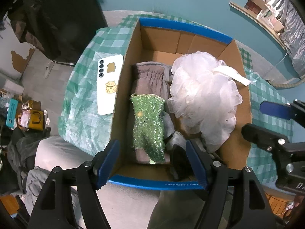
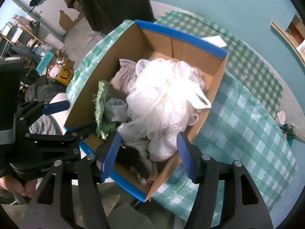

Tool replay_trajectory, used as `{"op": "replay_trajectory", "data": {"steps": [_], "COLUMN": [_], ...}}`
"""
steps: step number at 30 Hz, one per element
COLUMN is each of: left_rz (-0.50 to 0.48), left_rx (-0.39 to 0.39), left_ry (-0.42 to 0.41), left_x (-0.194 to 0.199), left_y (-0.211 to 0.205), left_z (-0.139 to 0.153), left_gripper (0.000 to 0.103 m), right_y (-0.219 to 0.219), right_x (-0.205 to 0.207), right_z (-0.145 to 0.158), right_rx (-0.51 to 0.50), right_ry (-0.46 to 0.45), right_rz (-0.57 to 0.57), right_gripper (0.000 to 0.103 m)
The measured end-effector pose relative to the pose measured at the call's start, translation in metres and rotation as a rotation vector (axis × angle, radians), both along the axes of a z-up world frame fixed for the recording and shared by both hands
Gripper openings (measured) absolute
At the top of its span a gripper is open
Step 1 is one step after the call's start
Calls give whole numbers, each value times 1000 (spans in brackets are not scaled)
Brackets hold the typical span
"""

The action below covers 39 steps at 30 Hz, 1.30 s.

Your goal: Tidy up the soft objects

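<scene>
A cardboard box (image 1: 125,72) with blue-taped rims stands on the checked table; it also shows in the right wrist view (image 2: 215,80). Inside lie a white mesh bath pouf (image 1: 204,93) (image 2: 165,99), a glittery green scrubber (image 1: 148,126) (image 2: 101,103), a brown-grey cloth (image 1: 150,76) (image 2: 124,76) and grey socks (image 2: 116,108). My left gripper (image 1: 152,164) is open and empty above the box's near rim. My right gripper (image 2: 148,156) is open and empty above the box's near corner; it shows at the right of the left wrist view (image 1: 255,118).
A white phone (image 1: 108,84) with gold stickers lies on the green checked tablecloth (image 1: 83,99) left of the box. A white card (image 2: 213,39) lies behind the box. Clutter covers the floor at the left (image 1: 28,118). A teal wall stands behind.
</scene>
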<state>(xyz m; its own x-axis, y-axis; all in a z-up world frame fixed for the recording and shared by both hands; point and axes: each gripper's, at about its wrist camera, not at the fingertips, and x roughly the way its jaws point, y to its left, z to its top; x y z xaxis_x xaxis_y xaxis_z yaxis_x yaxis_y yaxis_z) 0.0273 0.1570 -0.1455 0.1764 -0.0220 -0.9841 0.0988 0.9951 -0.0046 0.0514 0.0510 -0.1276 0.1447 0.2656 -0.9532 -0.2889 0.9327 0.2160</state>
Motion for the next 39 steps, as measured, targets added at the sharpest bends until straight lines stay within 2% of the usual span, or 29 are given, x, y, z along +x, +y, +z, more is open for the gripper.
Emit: {"op": "replay_trajectory", "data": {"steps": [5, 16, 23, 31, 34, 39], "left_rz": [-7, -16, -5, 38, 33, 8], "left_rx": [3, -17, -30, -18, -23, 13], "left_ry": [-25, -105, -138, -201, -208, -243], "left_x": [-4, -13, -19, -33, -35, -39], "left_y": [-1, -13, -23, -30, -35, -51], "left_z": [13, 60, 81, 109, 121, 136], "left_gripper": [75, 87, 91, 92, 92, 92], "right_y": [-8, -30, -42, -57, -64, -73], "right_x": [-1, -5, -12, -24, -28, -35], "right_z": [18, 56, 77, 107, 118, 135], "right_rx": [-1, 14, 11, -5, -11, -21], "right_ry": [-25, -84, -118, -168, -193, -227], "right_rz": [-18, -73, -89, -107, -115, -126], "right_gripper": [65, 67, 68, 68, 68, 69]}}
